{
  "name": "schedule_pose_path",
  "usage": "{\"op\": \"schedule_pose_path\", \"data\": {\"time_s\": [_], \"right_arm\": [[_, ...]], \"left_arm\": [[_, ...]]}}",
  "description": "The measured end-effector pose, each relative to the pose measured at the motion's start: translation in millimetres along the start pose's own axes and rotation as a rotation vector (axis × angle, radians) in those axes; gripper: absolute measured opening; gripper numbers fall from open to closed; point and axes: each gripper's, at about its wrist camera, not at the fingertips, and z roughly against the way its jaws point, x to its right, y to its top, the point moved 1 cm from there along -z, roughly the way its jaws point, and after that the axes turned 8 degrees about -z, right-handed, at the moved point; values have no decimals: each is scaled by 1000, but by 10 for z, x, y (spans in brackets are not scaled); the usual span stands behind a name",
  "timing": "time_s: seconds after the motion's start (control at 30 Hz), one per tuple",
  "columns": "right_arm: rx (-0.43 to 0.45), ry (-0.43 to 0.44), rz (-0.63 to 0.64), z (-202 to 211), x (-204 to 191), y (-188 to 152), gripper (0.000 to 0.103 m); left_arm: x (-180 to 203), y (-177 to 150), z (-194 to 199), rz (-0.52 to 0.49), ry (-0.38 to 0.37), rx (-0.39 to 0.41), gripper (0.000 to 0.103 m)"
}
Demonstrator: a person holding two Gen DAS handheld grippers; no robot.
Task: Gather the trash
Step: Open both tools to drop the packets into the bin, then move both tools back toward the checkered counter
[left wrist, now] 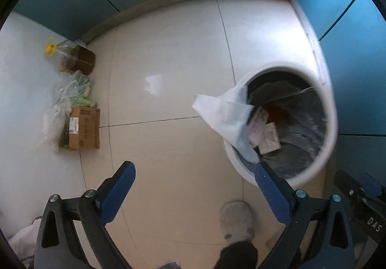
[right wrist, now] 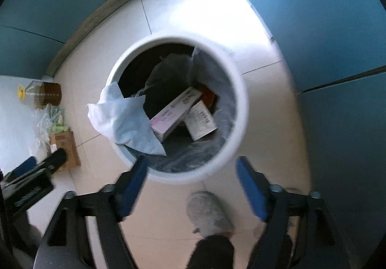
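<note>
We've got both hand-held grippers hanging over the white trash bin (right wrist: 241, 105), mid-frame in the right wrist view. The left hand-held gripper (left wrist: 194, 187) is spread wide with nothing in it, and so is the right hand-held gripper (right wrist: 191, 178). A white paper towel (right wrist: 123, 119) drapes over the bin's left rim, with a pink box (right wrist: 176, 112) and a white box (right wrist: 200, 121) inside on the dark liner. A cardboard box (left wrist: 84, 127) sits at the left on the floor (left wrist: 168, 76).
</note>
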Motion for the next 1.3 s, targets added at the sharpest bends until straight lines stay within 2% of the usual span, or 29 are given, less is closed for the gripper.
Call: {"op": "schedule_pose_path", "data": {"time_s": [0.03, 0.27, 0.53, 0.7, 0.8, 0.87, 0.97, 1.07, 1.17, 1.3], "right_arm": [[11, -9, 8, 221, 0, -24, 103], [115, -61, 103, 1773, -139, -179, 103], [168, -9, 198, 3427, -255, -548, 103], [214, 18, 245, 4136, -292, -781, 103], [230, 60, 245, 4507, -256, -897, 103], [230, 117, 216, 4727, -174, -938, 103], [244, 193, 138, 5045, 69, -931, 103], [277, 230, 53, 5294, 413, -851, 103], [337, 241, -64, 5586, 983, -735, 103], [405, 214, -250, 5863, 1938, -661, 103]], "left_arm": [[11, -27, 187, 5, -4, 9, 101], [123, -228, 1461, 19, -24, 46, 101], [10, -571, 2863, 59, -47, 119, 101], [-78, -812, 3459, 103, -36, 165, 101], [-104, -916, 3811, 121, -8, 189, 101], [-73, -922, 4040, 113, 16, 223, 101], [61, -859, 4340, 76, 34, 288, 101], [389, -665, 4655, 4, 39, 350, 101], [933, -433, 4907, -92, -12, 397, 101], [1962, -151, 5074, -266, -86, 407, 101]]}}
